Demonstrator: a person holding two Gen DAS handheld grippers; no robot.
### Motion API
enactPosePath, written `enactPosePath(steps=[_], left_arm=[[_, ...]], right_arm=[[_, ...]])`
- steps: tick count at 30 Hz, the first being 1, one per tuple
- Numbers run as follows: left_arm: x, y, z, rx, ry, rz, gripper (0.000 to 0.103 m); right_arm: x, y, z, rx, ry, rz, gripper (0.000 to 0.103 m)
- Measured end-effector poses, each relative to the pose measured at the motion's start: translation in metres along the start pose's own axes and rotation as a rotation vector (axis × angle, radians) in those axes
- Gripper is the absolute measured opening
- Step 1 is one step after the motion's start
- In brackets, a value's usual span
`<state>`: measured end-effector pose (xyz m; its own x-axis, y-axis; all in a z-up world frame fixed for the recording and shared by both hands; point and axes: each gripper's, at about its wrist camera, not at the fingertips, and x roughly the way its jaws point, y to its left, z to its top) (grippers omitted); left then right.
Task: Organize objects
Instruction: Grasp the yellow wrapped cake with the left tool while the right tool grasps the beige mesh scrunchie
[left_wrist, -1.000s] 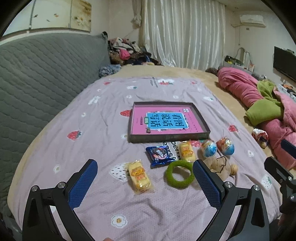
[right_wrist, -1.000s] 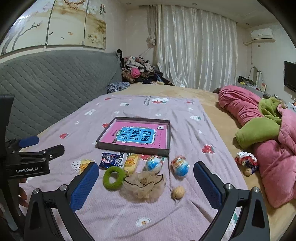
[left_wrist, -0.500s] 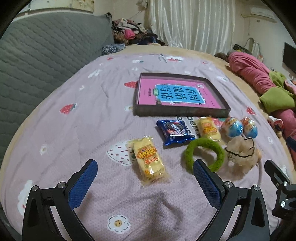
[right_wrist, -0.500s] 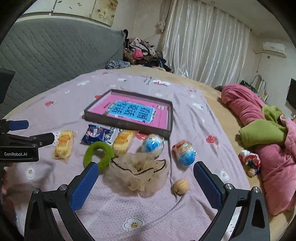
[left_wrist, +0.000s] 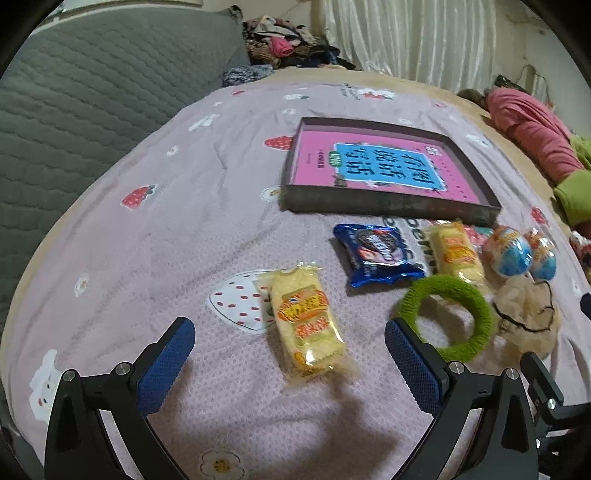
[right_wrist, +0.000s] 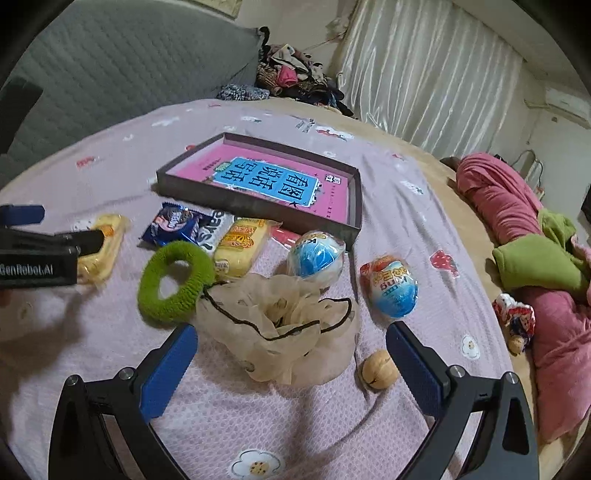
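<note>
While my left gripper (left_wrist: 290, 354) hangs wide apart over the bed (left_wrist: 184, 206) with the yellow cake pack (left_wrist: 308, 325) lying between its fingers, my right gripper (right_wrist: 291, 356) is just as wide around the beige scrunchie (right_wrist: 280, 325), holding nothing. Taking the dark tray (right_wrist: 258, 206) as landmark, the green hair ring (right_wrist: 175, 280), the blue cookie pack (right_wrist: 171, 225), a second yellow cake pack (right_wrist: 240, 247) and 2 wrapped eggs (right_wrist: 317, 256) lie just in front of it, and a walnut (right_wrist: 378, 373) sits nearer my right gripper.

A grey quilted headboard (left_wrist: 92, 92) is standing behind the bed. Shiny white curtains (right_wrist: 424, 81) are hanging beside a pile of clothes (right_wrist: 291, 77), and a crumpled pink blanket (right_wrist: 517, 206) is lying alongside.
</note>
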<state>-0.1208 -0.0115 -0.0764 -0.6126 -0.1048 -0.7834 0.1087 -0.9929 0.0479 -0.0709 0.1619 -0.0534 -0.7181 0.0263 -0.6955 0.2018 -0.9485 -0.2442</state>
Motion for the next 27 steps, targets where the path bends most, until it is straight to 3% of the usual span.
enactPosePath(steps=[9,14,18,22,27], left_arm=[[0.02,0.004,-0.001,-0.012,0.044,0.003,0.097],[0.03,0.003,0.001,-0.026,0.068,0.02,0.09],[0.037,-0.004,0.001,-0.012,0.102,0.006,0.059],[0.049,-0.013,-0.001,0.001,0.134,0.006,0.044],[0.048,-0.022,-0.005,0.031,0.098,0.051,0.043]], right_arm=[[0.026,0.008,0.001,-0.111,0.041,-0.064,0.1],[0.034,0.01,-0.002,-0.131,0.035,-0.089,0.08],[0.038,0.01,-0.003,-0.133,0.036,-0.079,0.062],[0.04,0.008,-0.004,-0.124,0.026,-0.077,0.045],[0.036,-0.001,-0.005,-0.079,0.015,-0.025,0.034]])
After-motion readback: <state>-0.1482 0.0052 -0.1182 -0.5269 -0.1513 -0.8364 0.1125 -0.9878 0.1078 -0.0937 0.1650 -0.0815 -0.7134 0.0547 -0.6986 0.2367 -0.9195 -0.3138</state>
